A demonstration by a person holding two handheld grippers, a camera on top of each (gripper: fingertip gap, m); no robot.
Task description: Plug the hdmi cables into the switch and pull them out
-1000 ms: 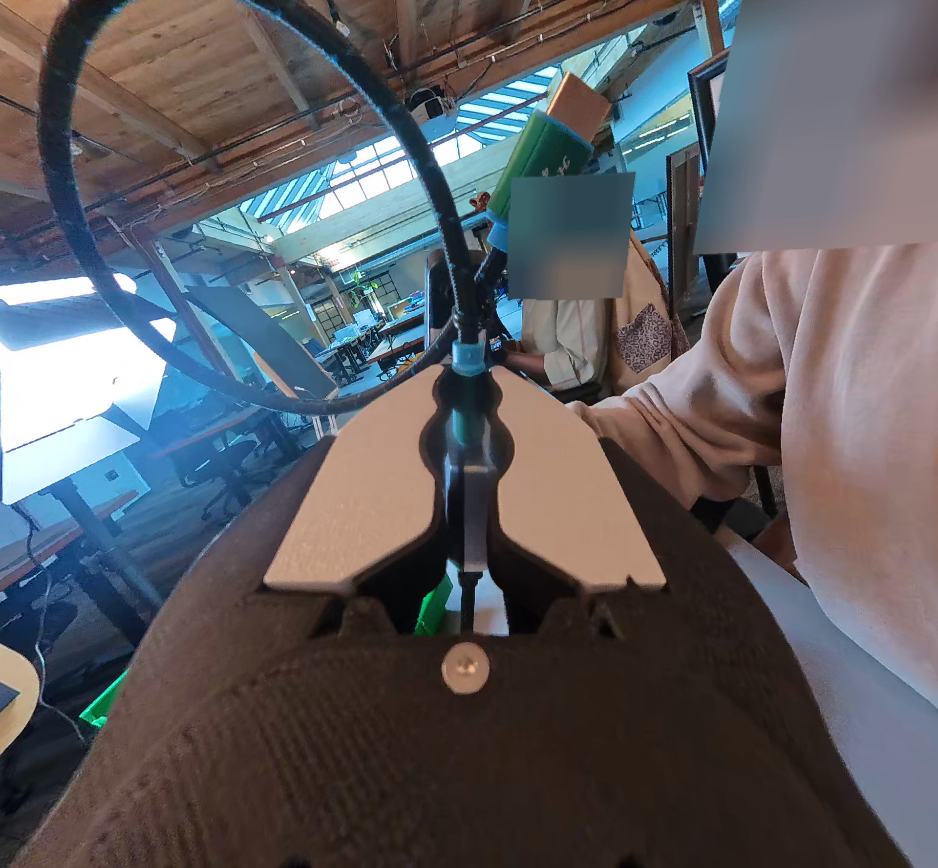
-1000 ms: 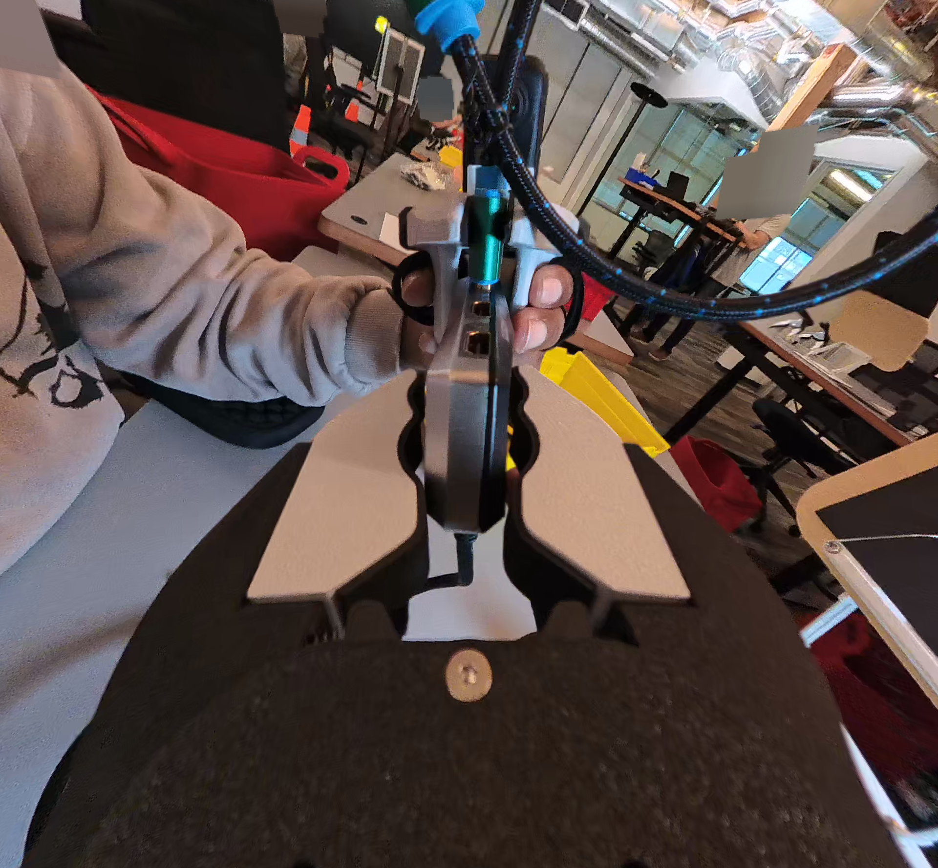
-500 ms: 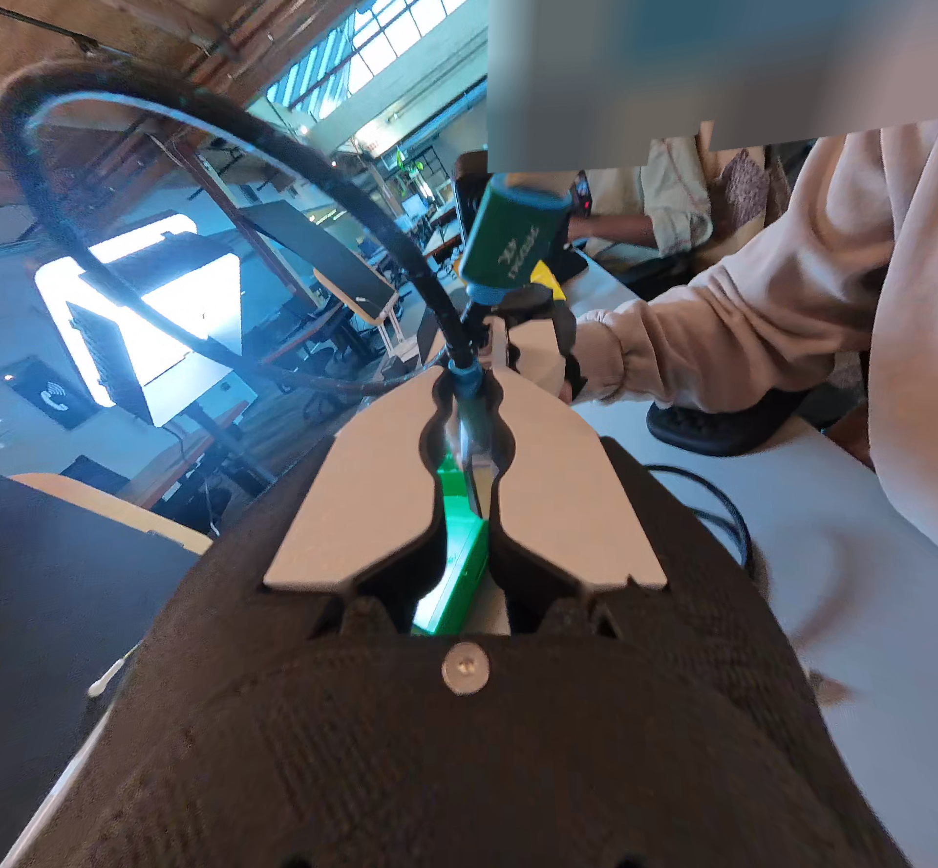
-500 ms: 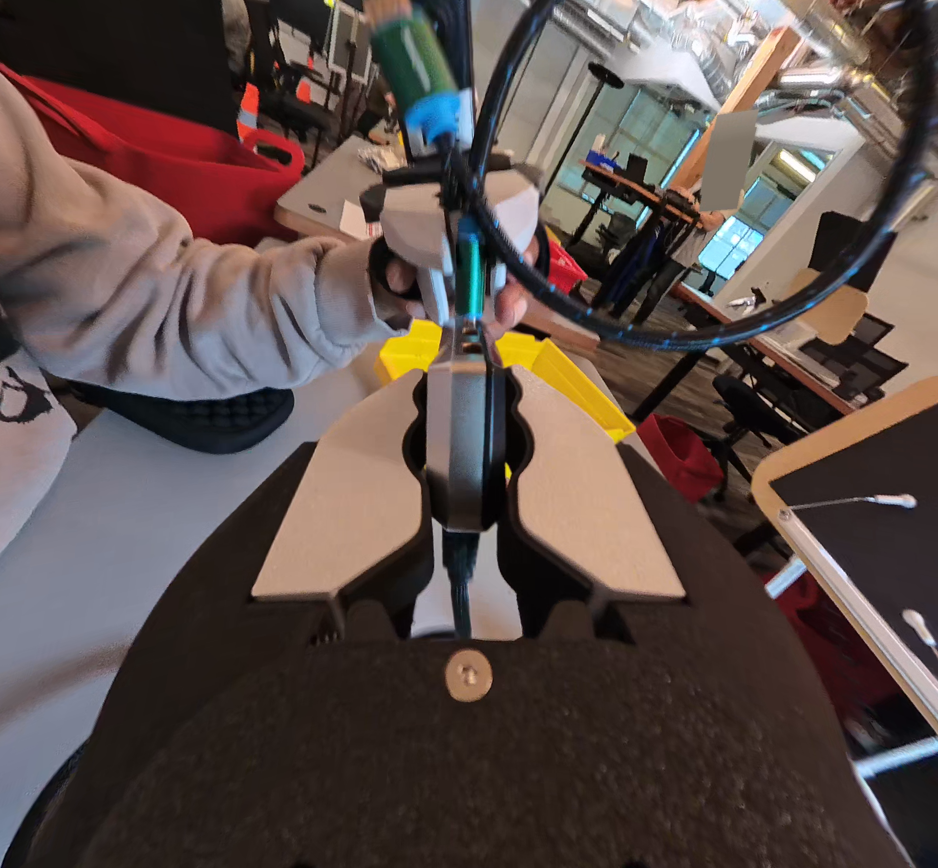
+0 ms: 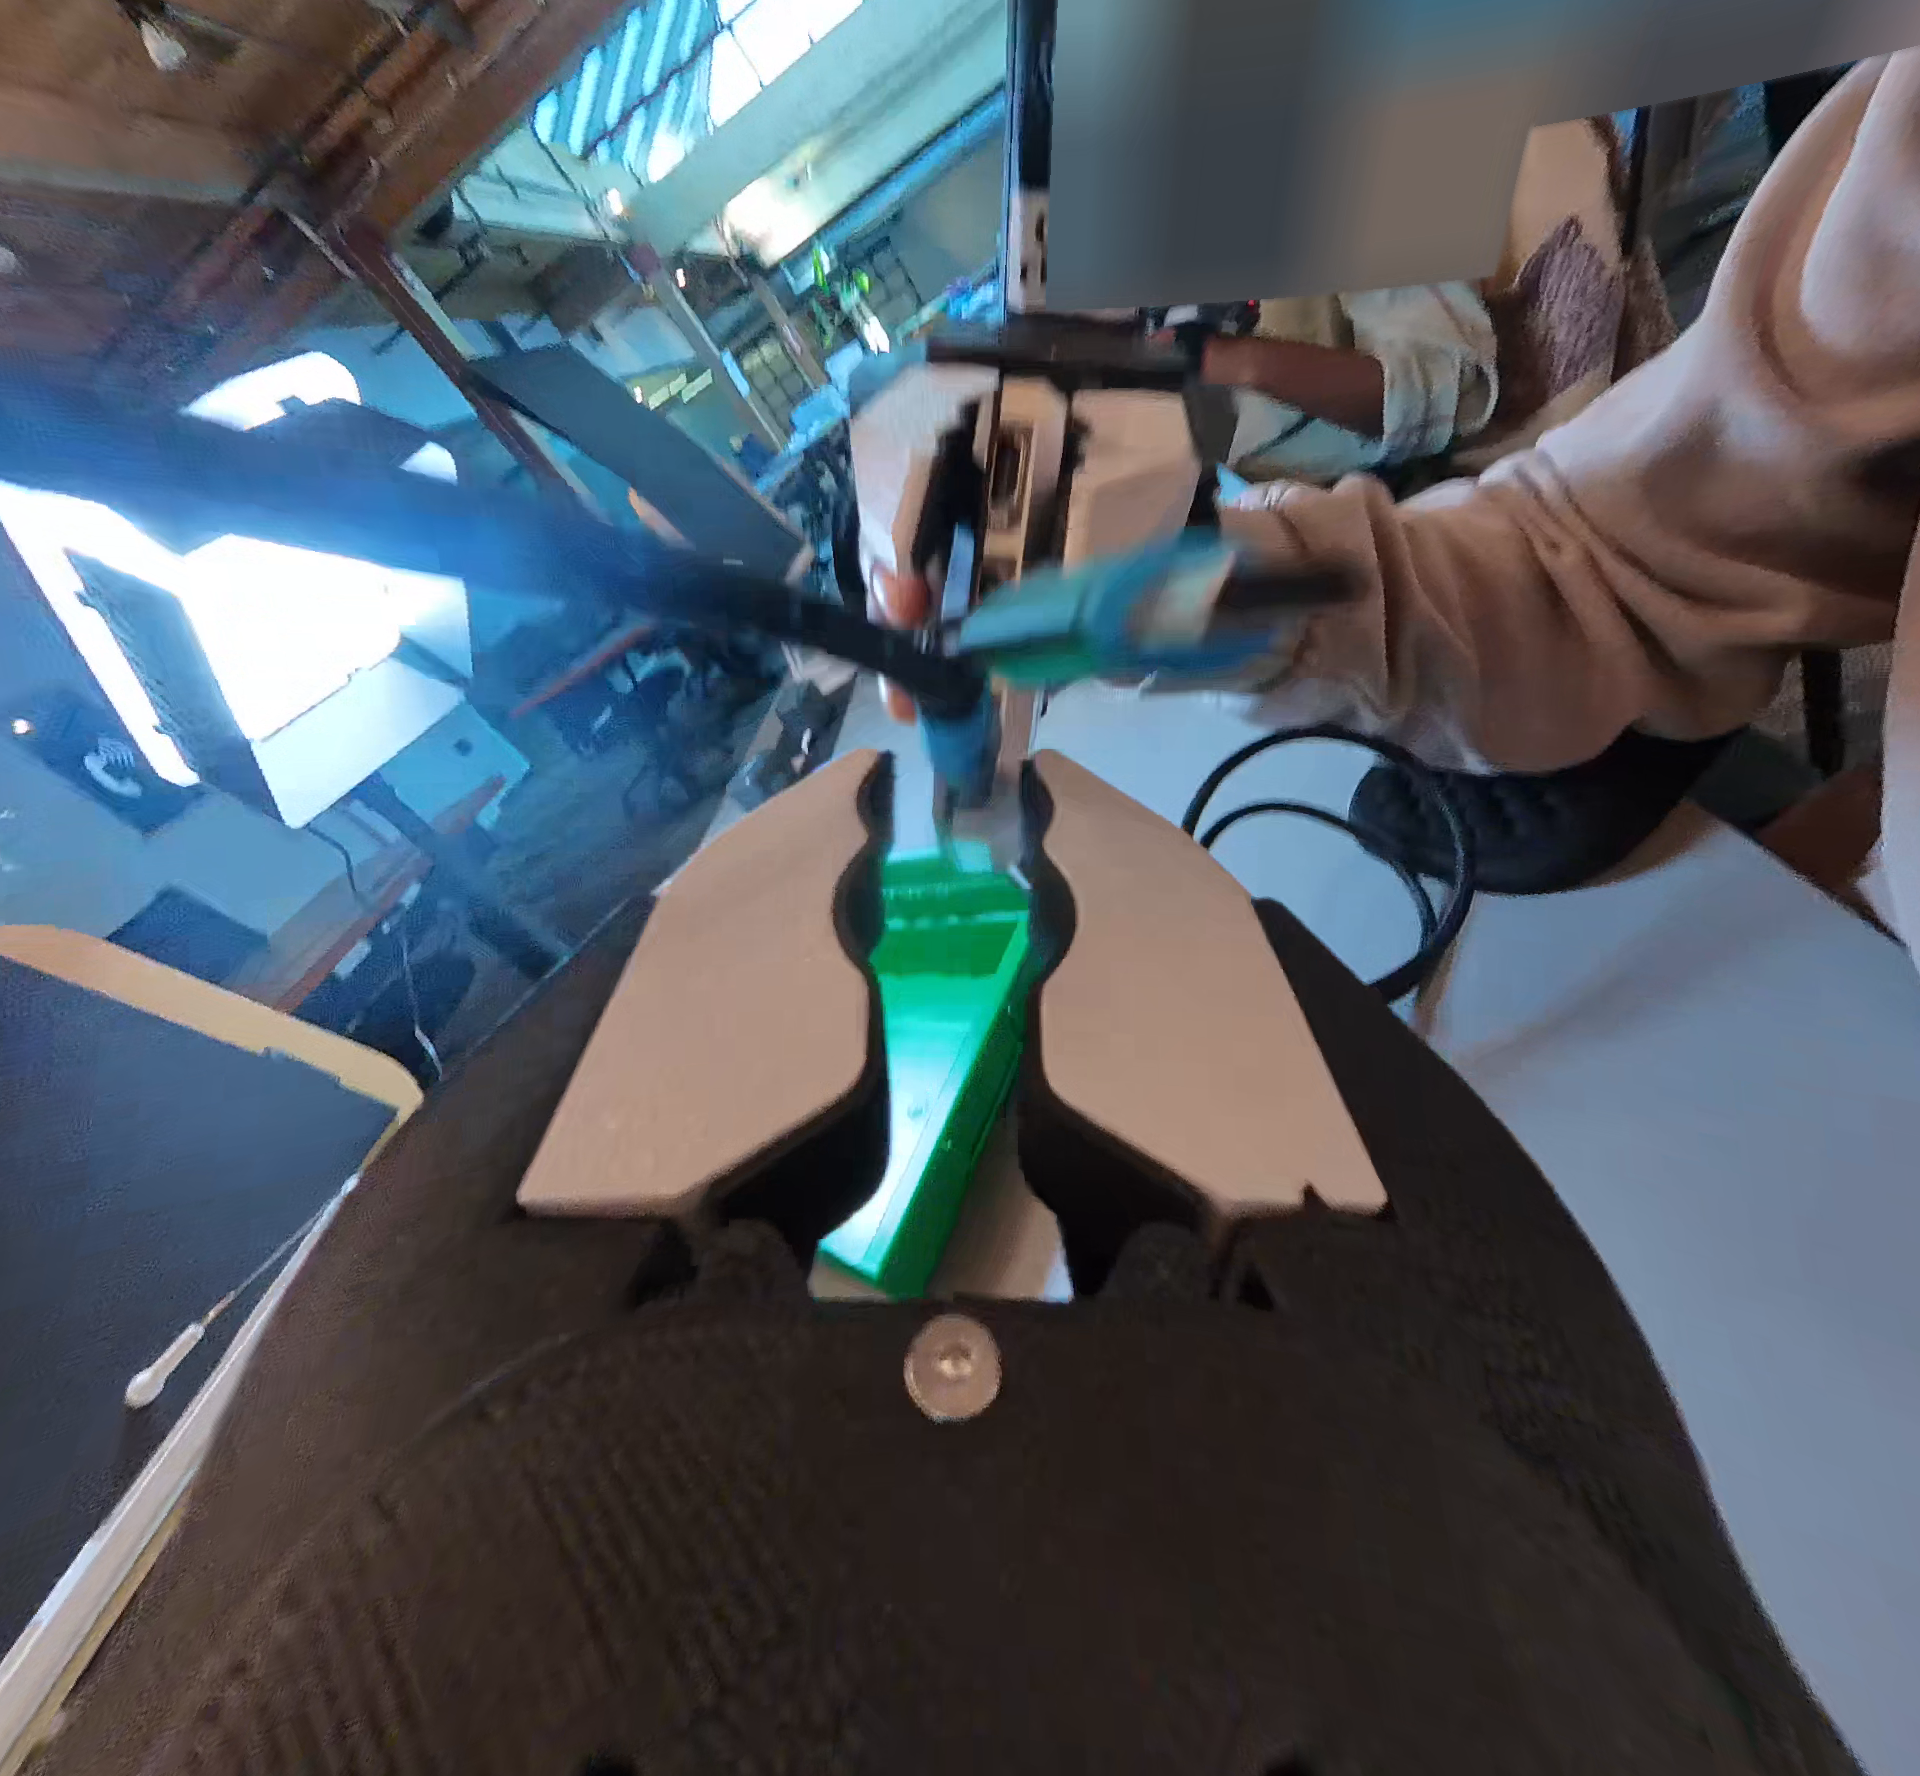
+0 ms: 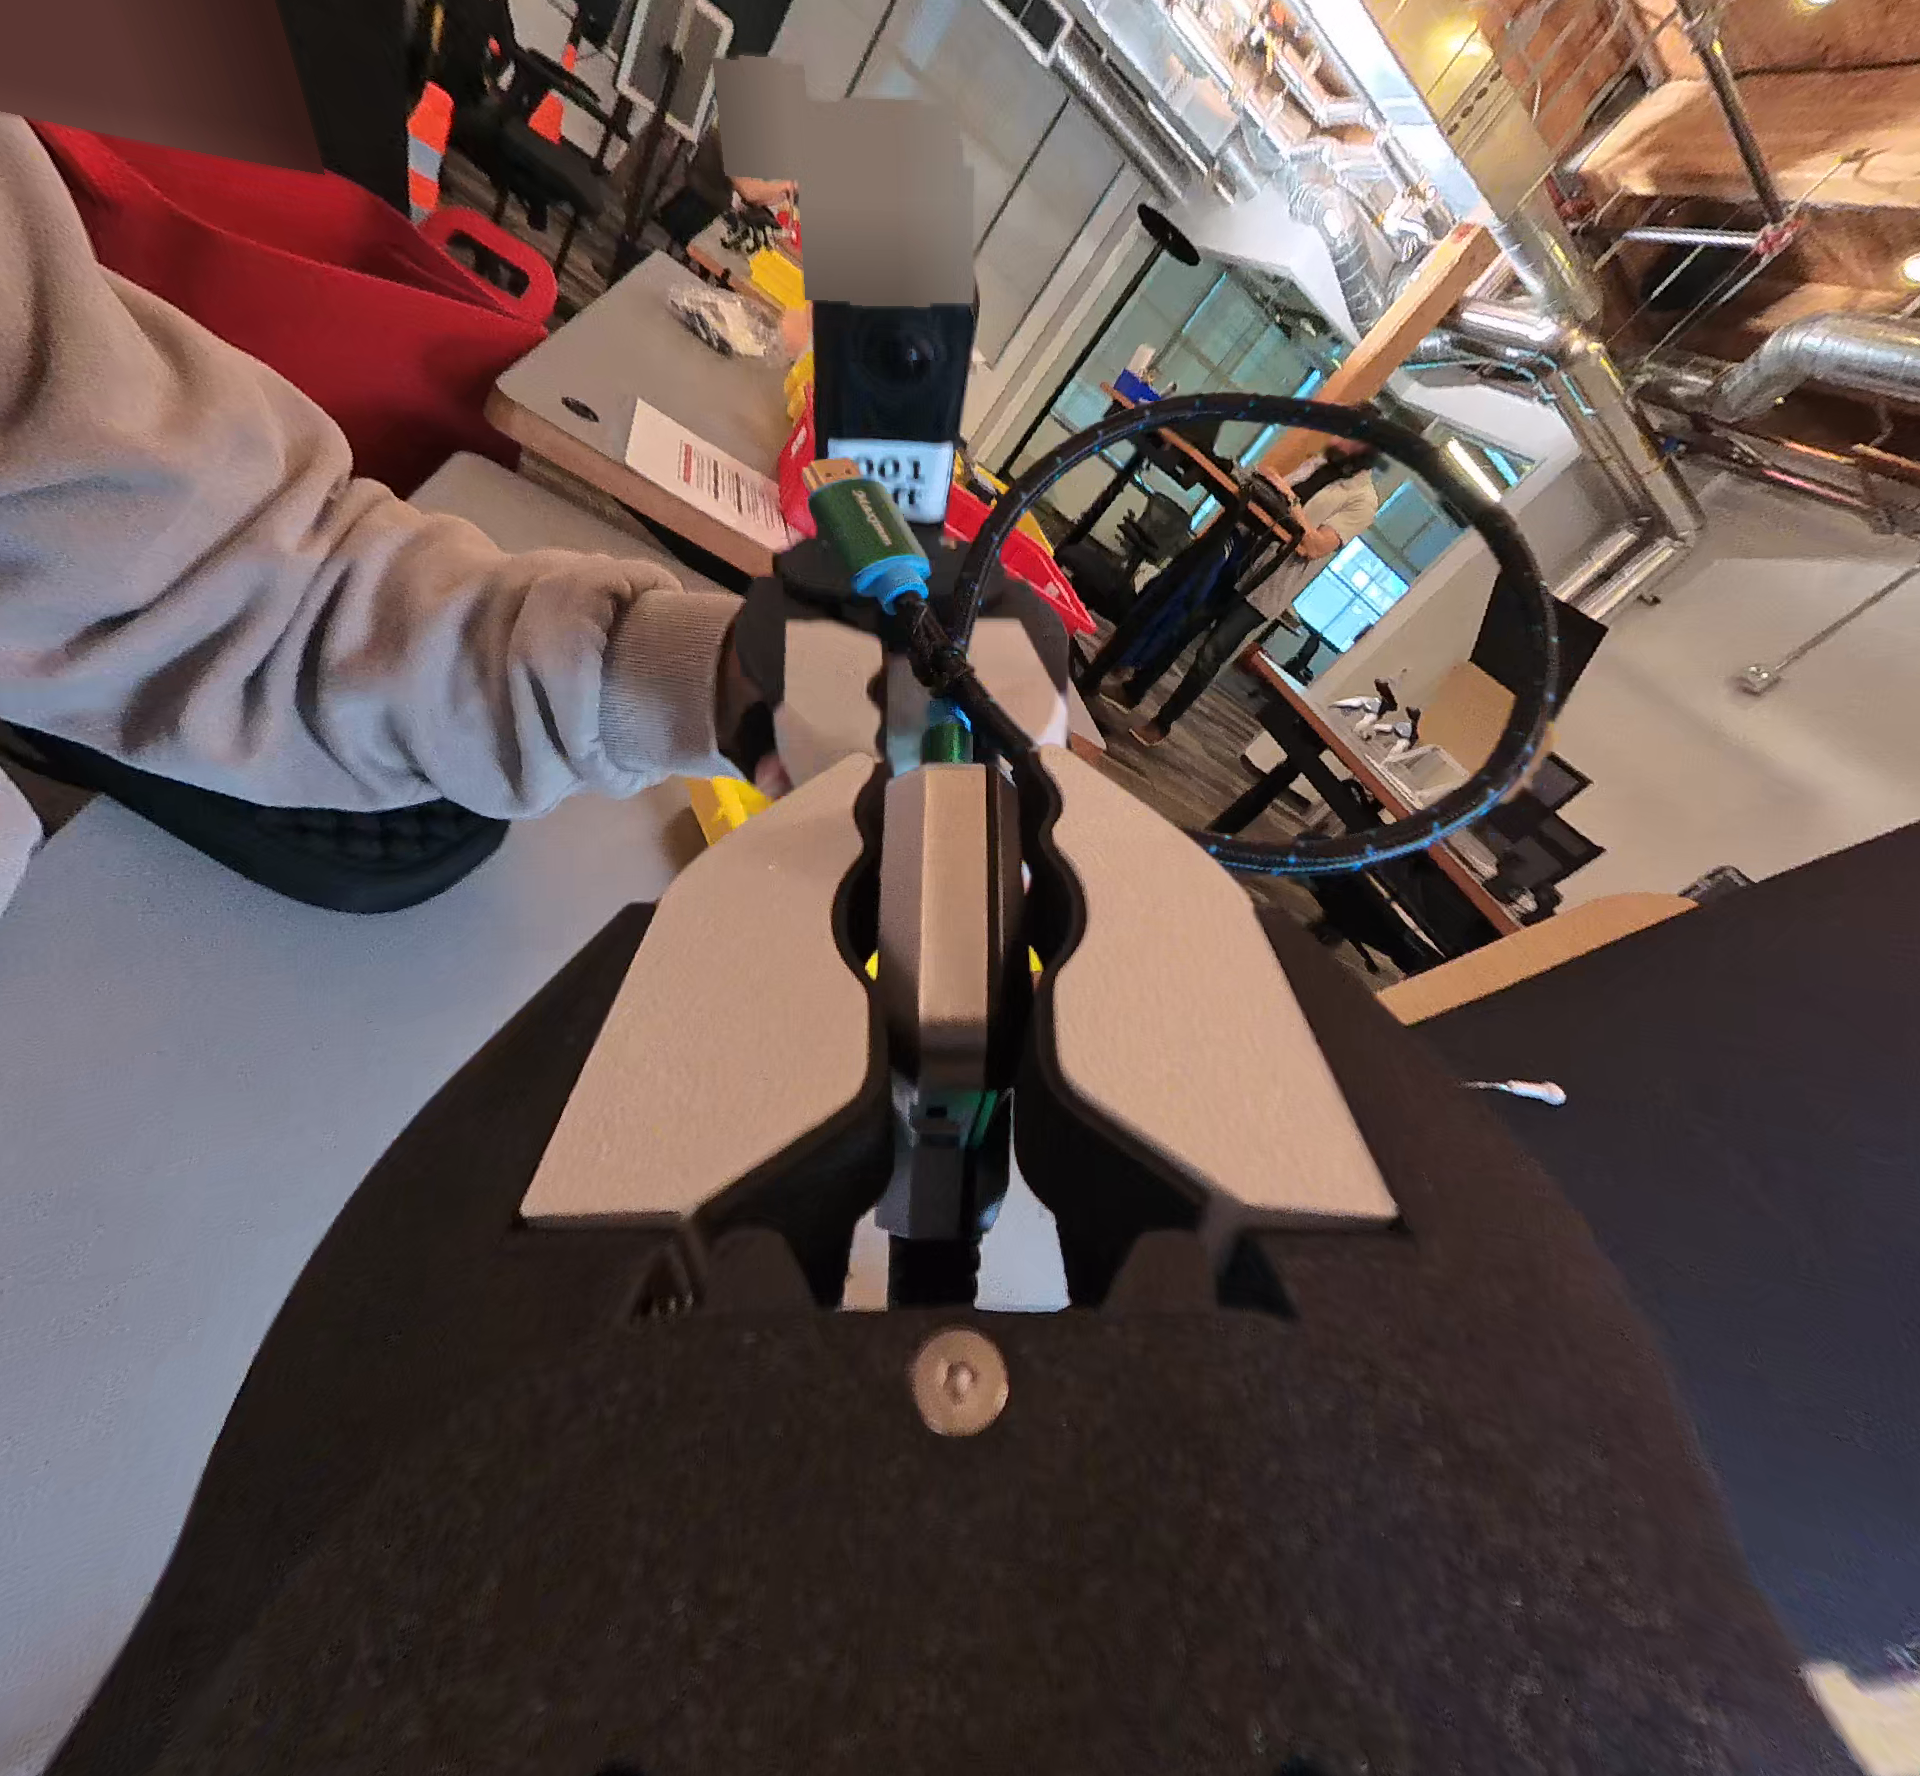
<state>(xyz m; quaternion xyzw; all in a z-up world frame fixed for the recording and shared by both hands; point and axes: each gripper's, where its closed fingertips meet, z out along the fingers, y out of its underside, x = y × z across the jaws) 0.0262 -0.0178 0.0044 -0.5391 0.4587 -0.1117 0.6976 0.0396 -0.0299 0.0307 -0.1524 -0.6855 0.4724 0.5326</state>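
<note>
Grey metal: the switch is a slim, rigid box, likely light. Your right hand-held gripper clamps its flat faces above the bench.
Seated plug: green shell, hard and smooth, in the switch's far end. Take it by its flat sides, never the cord.
Cable: black braid flecked blue, springy, holding a loop; its free plug hangs loose.
Left hand-held gripper: jaws parted around the seated plug, apparently not pinching.
Beneath: a green plastic tray.

White label with digits under far camera; green plug bears brand print.
</note>
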